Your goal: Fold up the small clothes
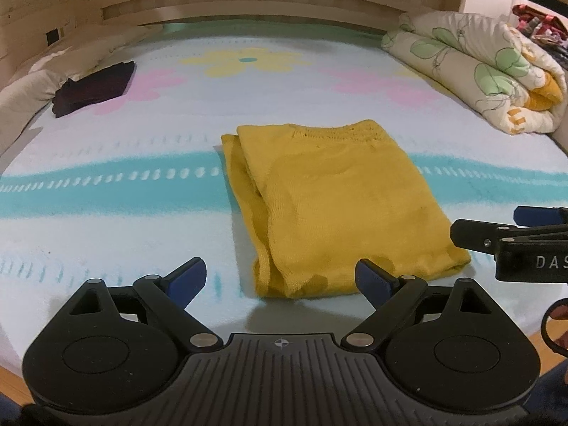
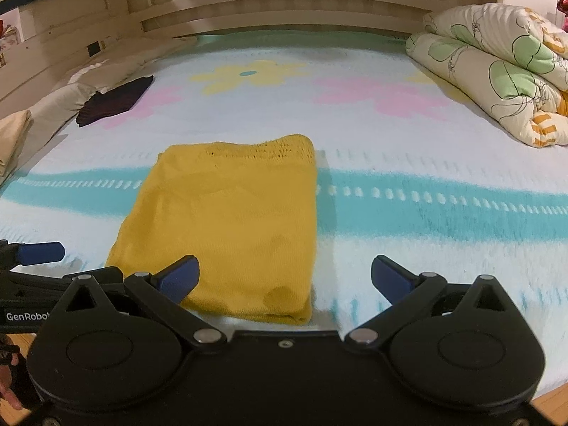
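A yellow knit garment (image 1: 330, 209) lies folded into a rectangle on the bed, with layered edges along its left side; it also shows in the right wrist view (image 2: 230, 227). My left gripper (image 1: 285, 278) is open and empty, just before the garment's near edge. My right gripper (image 2: 285, 278) is open and empty, at the garment's near right corner. The right gripper also shows at the right edge of the left wrist view (image 1: 514, 234). The left gripper shows at the left edge of the right wrist view (image 2: 35, 254).
A dark folded garment (image 1: 96, 87) lies far left on the flowered bedsheet (image 1: 106, 191). A rolled floral duvet (image 1: 479, 67) sits at the far right. Pillows (image 2: 71, 99) line the left edge. A wooden headboard (image 1: 248, 3) stands behind.
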`<state>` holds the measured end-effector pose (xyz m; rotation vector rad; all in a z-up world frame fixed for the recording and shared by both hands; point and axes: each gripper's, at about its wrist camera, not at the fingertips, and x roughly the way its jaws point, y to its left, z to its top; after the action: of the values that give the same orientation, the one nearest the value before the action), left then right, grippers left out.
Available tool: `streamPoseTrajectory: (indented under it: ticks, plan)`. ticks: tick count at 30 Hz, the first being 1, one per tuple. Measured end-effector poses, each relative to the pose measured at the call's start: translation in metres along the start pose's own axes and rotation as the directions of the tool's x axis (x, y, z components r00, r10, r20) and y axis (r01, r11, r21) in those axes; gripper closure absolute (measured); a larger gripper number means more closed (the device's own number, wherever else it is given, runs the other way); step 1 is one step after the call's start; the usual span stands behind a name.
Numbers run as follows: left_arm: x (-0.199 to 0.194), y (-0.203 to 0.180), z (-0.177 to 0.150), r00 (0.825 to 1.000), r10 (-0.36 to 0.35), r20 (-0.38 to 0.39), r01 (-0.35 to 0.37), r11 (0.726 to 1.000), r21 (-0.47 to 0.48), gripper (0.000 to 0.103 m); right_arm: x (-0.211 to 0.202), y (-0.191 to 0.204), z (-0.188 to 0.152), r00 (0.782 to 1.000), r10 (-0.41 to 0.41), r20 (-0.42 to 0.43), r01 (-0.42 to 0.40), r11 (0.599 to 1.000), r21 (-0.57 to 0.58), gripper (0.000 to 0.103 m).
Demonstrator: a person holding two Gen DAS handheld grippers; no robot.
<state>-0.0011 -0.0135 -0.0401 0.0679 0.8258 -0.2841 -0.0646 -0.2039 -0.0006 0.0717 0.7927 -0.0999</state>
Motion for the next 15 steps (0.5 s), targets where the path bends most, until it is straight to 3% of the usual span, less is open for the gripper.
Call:
streamPoseTrajectory:
  ticks: [15]
  plan:
    - [-0.0025, 0.0032, 0.001, 0.999, 0.051, -0.001, -0.051, 0.999, -0.009, 0.013, 0.003, -0.0041, -0.0015, 1.0, 0.002, -0.028, -0.001, 0.999, 0.044, 0.0]
